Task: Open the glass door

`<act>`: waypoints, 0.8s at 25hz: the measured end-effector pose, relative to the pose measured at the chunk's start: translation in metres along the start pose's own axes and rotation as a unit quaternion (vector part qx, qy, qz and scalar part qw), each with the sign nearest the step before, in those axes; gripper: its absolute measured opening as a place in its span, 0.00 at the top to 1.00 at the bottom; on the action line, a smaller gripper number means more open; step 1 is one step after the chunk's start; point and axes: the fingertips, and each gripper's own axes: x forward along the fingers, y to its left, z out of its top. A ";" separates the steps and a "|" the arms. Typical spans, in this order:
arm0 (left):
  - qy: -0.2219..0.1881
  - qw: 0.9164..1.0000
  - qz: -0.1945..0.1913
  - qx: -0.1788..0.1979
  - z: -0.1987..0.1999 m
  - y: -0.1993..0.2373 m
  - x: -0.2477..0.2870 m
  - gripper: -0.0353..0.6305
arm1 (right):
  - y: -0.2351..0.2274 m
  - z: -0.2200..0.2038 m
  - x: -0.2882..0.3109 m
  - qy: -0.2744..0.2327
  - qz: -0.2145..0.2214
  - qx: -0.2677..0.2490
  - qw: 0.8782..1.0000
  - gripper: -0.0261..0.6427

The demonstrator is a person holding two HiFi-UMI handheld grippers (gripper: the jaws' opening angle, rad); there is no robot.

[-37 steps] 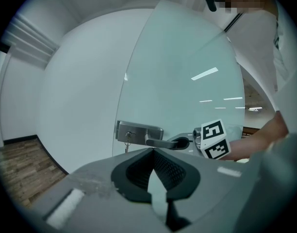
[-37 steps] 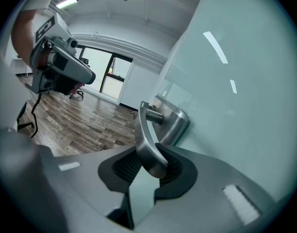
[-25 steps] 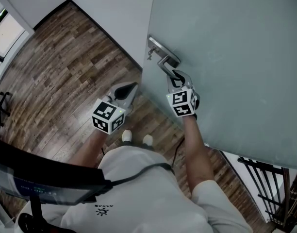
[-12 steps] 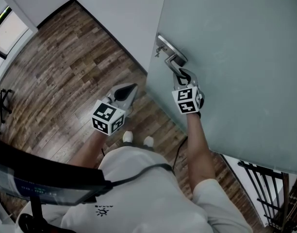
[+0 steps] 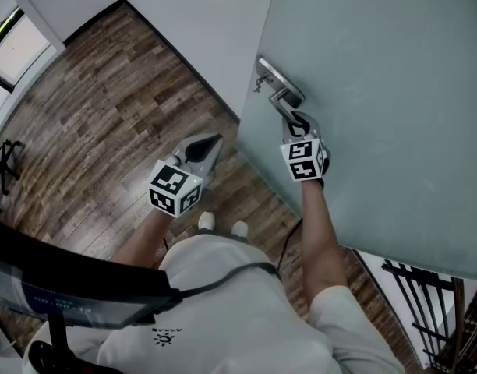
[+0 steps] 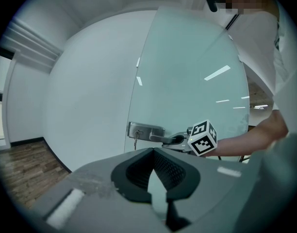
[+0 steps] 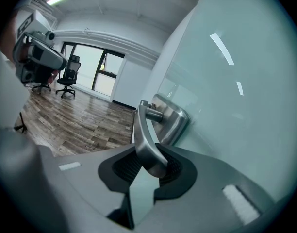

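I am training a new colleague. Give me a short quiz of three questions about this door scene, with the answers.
1. True or false: the left tongs grip the door handle.
2. The floor is: A carpet, B wood planks, C tiles.
3. Fill in: the left tongs are ____ and hold nothing.
Key: 1 false, the right tongs are closed on the door handle of the glass door; 2 B; 3 shut.
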 end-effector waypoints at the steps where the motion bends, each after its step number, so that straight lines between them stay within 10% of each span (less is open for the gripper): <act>1: -0.001 1.000 0.000 0.001 0.000 0.000 -0.002 0.94 | 0.001 -0.001 0.001 0.000 0.001 0.000 1.000 0.85; 11: -0.020 1.000 -0.009 0.000 0.020 -0.010 -0.010 0.94 | -0.008 -0.014 -0.043 0.028 -0.022 0.018 0.999 0.82; 20: -0.063 0.996 -0.056 -0.007 0.061 -0.059 -0.021 0.94 | 0.020 0.057 -0.170 -0.110 -0.011 0.091 0.990 0.91</act>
